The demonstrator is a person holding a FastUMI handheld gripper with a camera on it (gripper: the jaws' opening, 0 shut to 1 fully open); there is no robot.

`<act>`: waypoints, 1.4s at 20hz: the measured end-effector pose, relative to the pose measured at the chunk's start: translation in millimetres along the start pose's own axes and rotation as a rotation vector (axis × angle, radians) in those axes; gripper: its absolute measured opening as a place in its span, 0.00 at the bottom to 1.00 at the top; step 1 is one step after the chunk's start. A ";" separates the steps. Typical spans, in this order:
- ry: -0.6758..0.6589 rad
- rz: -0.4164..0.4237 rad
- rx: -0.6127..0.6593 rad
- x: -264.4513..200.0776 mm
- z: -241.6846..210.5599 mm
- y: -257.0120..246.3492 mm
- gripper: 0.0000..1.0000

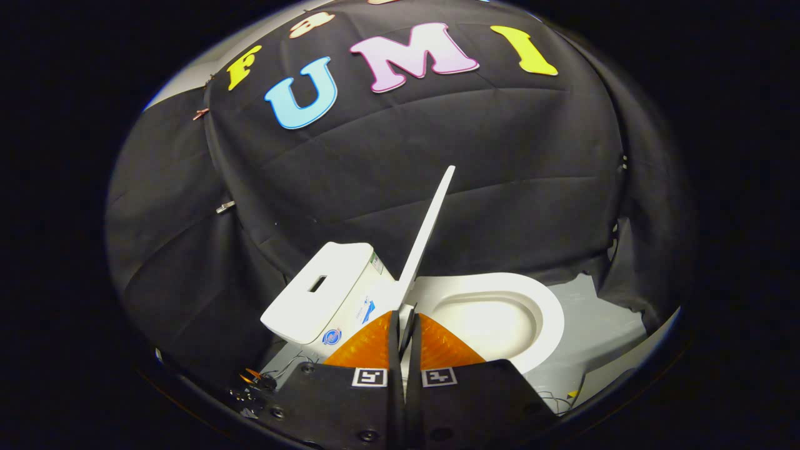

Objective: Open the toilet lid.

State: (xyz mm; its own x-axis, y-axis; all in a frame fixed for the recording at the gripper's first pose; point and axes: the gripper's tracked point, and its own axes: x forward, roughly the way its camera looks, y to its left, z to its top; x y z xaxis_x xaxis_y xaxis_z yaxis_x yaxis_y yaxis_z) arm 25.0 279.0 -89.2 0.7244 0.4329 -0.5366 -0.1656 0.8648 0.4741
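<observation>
White toilet lid [427, 231] stands raised, pinched edge-on between the level gripper's [403, 325] fingers

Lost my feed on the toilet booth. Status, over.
Gripper fingers closed together, nipping the lid's lower edge. Lid raised, near upright, beside the tank. Bowl exposed. Nothing in the way.

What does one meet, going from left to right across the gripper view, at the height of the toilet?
Tank → raised lid, seen edge-on, its lower edge pinched between the gripper fingers → open seat and bowl → grey floor.
</observation>
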 end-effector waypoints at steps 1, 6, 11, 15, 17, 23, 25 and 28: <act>-0.008 0.002 -0.027 2.8 1.7 6.2 0.06; -0.038 0.010 -0.128 7.1 8.3 30.9 0.06; -0.054 0.063 -0.115 13.9 16.0 58.0 0.06; -0.062 0.101 -0.115 16.2 14.7 72.4 0.10; -0.059 0.129 -0.137 16.3 12.3 83.2 0.14; -0.045 0.292 -0.136 20.3 4.9 134.0 0.70; -0.071 0.256 -0.166 24.3 10.9 131.8 1.00; -0.061 0.255 -0.137 36.1 10.1 139.2 0.98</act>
State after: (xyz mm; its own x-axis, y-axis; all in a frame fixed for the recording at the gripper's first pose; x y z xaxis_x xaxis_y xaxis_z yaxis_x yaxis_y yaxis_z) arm 34.9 412.4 -35.6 0.6857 0.6283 -0.3674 -0.4336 0.7580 0.4872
